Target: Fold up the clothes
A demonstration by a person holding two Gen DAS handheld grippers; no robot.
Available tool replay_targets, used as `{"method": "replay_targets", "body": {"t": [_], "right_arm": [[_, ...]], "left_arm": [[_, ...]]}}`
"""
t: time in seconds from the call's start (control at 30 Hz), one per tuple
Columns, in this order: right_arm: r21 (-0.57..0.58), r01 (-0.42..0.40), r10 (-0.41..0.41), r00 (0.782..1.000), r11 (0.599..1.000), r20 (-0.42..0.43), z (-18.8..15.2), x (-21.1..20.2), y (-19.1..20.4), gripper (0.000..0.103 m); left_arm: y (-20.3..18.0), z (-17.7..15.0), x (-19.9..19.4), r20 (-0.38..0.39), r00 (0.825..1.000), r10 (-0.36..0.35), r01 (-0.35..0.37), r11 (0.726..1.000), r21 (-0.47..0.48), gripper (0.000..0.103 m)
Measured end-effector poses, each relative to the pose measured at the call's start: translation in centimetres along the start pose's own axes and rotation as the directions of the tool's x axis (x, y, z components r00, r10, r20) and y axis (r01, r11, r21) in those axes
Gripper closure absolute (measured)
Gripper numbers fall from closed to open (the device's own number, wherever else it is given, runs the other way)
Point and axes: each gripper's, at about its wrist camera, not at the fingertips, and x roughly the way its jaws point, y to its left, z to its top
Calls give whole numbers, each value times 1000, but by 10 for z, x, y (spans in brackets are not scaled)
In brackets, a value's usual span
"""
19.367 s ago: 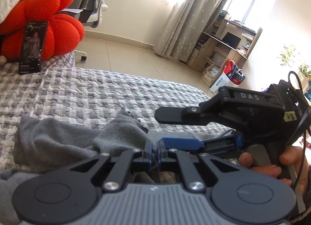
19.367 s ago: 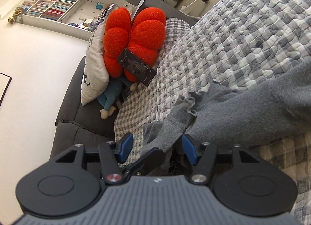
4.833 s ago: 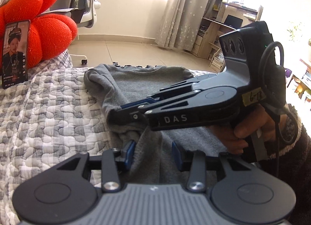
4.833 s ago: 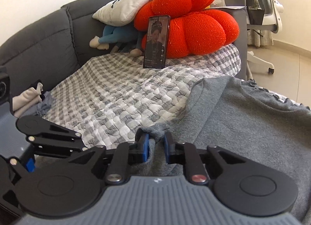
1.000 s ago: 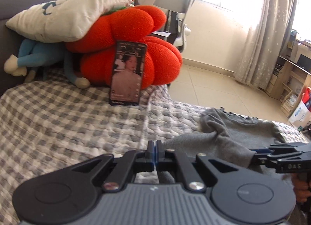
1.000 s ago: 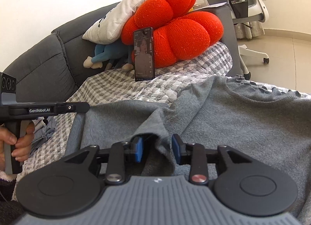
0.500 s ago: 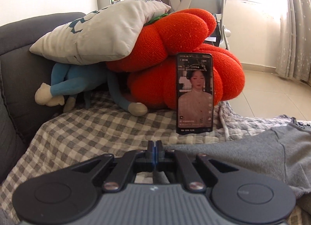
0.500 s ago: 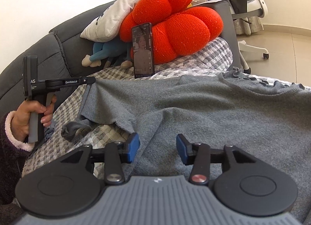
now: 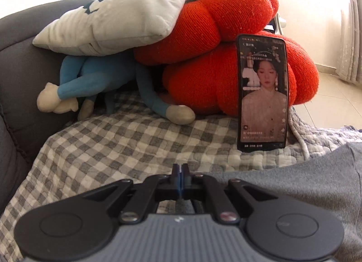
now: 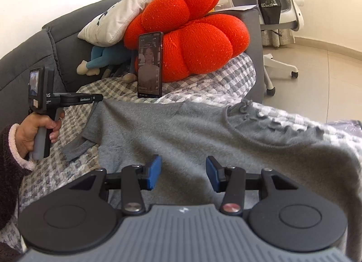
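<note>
On the checked blanket, your left gripper is pinched tight on a corner of the gray sweater. Your right gripper is open wide above it.

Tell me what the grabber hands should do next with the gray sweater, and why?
Probably the left gripper, pinching the gray sweater's corner, should pull that side taut and lay it flat on the checkered blanket. Below it a sleeve lies crumpled, and the right gripper hovers open over the sweater, holding nothing.
</note>
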Motion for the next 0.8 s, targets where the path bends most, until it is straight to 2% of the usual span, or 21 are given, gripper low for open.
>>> {"method": "replay_targets", "body": {"t": [0.17,0.23,0.3,0.33,0.47,0.6,0.73,0.8], "right_arm": [[-13,92,-91,996,996,23,23,24,-18,54],[-10,118,-118,993,993,22,29,37,-28,54],[-7,145,-145,989,989,16,33,48,-36,54],[-5,155,-154,988,988,12,33,53,-39,54],[10,179,-179,984,984,9,34,67,-49,54],[28,187,-187,982,982,16,35,76,-54,54],[30,181,-181,983,983,22,36,84,-54,54],[25,176,-177,984,984,24,35,88,-50,59]], "left_arm": [[14,-6,-10,-24,995,-98,96,991,-93,97],[22,-10,-16,-44,991,-130,123,984,-130,88],[27,-16,-20,-70,985,-157,145,977,-153,67],[29,-20,-21,-85,982,-170,155,975,-159,64],[35,-36,-20,-154,968,-197,169,969,-181,64],[41,-46,-29,-169,960,-223,188,961,-200,64],[37,-51,-41,-188,961,-204,181,975,-130,67],[35,-54,-48,-198,961,-194,178,979,-95,70]]}}
